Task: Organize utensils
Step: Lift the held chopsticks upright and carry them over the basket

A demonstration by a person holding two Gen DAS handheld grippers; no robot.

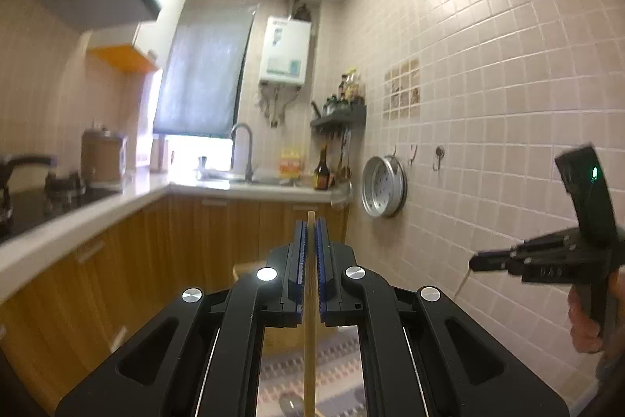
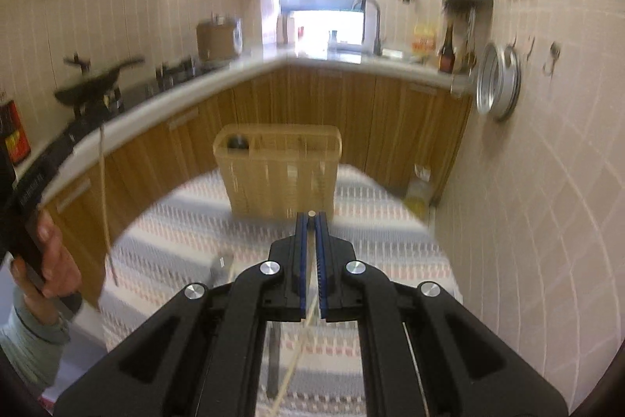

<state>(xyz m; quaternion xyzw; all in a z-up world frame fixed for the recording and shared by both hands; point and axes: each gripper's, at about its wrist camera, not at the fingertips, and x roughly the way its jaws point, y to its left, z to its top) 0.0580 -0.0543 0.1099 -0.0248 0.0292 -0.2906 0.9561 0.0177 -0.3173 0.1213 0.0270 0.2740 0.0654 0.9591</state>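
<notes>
Left gripper (image 1: 311, 221) is pinched tight on a single wooden chopstick (image 1: 309, 346), and I'm holding it high, aimed at the far kitchen wall rather than down at the table. That stick runs nearly straight up and down through the blue pads, its top poking just above the fingertips and its long end hanging below the jaws toward the striped tablecloth (image 1: 340, 350). Over on my other side, the right gripper (image 2: 311, 217) is pressed together too, on another thin pale stick (image 2: 291, 370) that trails back beneath the jaws, with its round end (image 2: 311, 213) just peeking out between the tips; it looks like the second chopstick, though blur keeps me from swearing to it. Now the thing that matters: the wicker utensil holder (image 2: 277, 178) stands dead ahead of the right gripper, at the far side of the tablecloth, its open top divided into compartments, and something dark already sits in the left one. Seen from that holder, my right hand is the nearer one and lined up on its centre, while my left hand (image 2: 58, 260) is off to the holder's left and raised, its chopstick (image 2: 103, 198) dangling upright beside the counter edge. So I judge the right stick goes first, but it lies along the gripper, pointing at the holder's wall rather than into its mouth, and wants tipping upright above the rim. My left stick is already vertical; it only needs carrying across over a compartment.
</notes>
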